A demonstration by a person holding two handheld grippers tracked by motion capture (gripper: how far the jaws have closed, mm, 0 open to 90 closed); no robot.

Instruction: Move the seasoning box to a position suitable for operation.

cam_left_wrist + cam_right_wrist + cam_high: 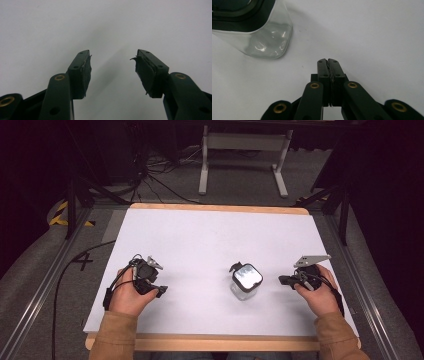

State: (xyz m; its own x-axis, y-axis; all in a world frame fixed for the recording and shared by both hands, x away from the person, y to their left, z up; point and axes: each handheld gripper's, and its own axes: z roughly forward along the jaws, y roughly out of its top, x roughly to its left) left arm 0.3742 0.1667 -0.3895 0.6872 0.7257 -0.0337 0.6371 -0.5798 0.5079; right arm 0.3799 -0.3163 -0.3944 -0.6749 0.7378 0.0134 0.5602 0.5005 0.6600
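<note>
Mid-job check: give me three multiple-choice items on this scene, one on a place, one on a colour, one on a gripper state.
1. Where does the clear jar stand?
A. between the two grippers
B. off the table
C. behind the left gripper

2. What colour is the jar's lid?
A. red
B. black rim
C. yellow

3. How do the right gripper's jaws stand?
A. wide apart
B. closed on the jar
C. shut, empty

Answers: 1 A, the high view shows it nearer the right gripper; 2 B, dark rim; 3 C, the pads meet beside the jar.
</note>
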